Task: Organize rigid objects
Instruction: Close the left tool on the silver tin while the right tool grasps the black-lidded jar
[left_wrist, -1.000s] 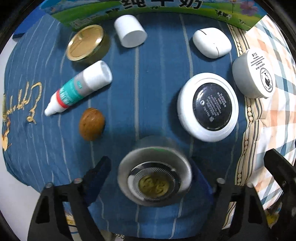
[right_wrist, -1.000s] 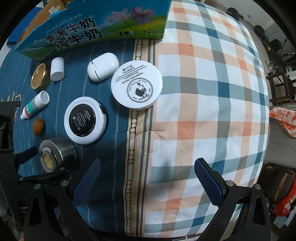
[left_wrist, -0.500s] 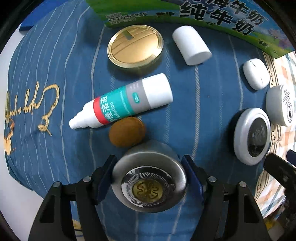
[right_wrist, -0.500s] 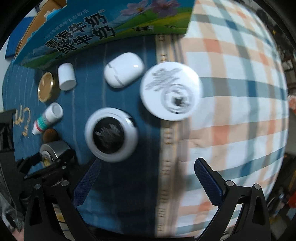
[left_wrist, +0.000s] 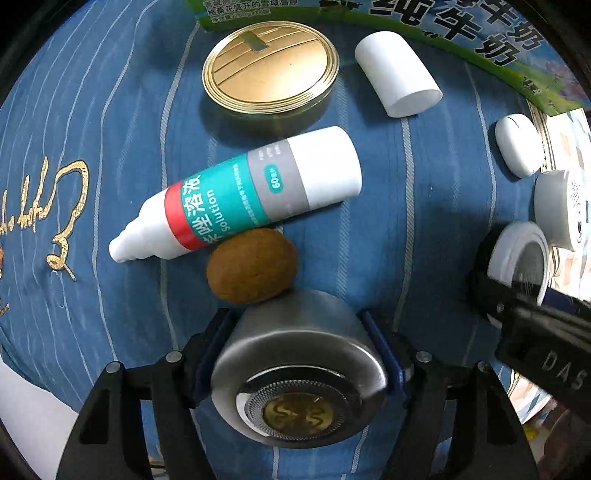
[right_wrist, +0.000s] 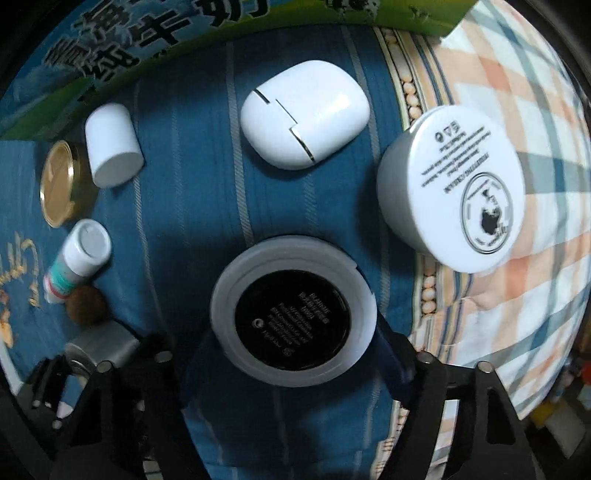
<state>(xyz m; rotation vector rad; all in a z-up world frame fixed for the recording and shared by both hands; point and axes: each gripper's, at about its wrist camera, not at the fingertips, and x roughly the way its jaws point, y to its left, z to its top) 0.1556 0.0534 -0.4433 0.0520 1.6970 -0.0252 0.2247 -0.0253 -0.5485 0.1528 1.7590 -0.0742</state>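
My left gripper (left_wrist: 297, 332) is shut on a silver metal cylinder (left_wrist: 295, 373) with a gold emblem on its end; it touches a brown walnut (left_wrist: 252, 275). A teal and white solution bottle (left_wrist: 240, 194) lies just beyond. My right gripper (right_wrist: 291, 354) is open, its fingers on either side of a white compact with a black centre (right_wrist: 293, 312), close to its rim. The silver cylinder also shows in the right wrist view (right_wrist: 101, 345) at lower left.
On the blue striped cloth (left_wrist: 406, 221) lie a gold tin (left_wrist: 271, 72), a white cap (left_wrist: 397, 74), a white earbud case (right_wrist: 304, 114) and a white cream jar (right_wrist: 452, 190). A milk carton (right_wrist: 184, 33) bounds the far side. Plaid bedding (right_wrist: 535, 295) is to the right.
My left gripper closed on the silver cylinder and carried it left up to the walnut. My right gripper moved in from the plaid bedding to straddle the black-centred compact.
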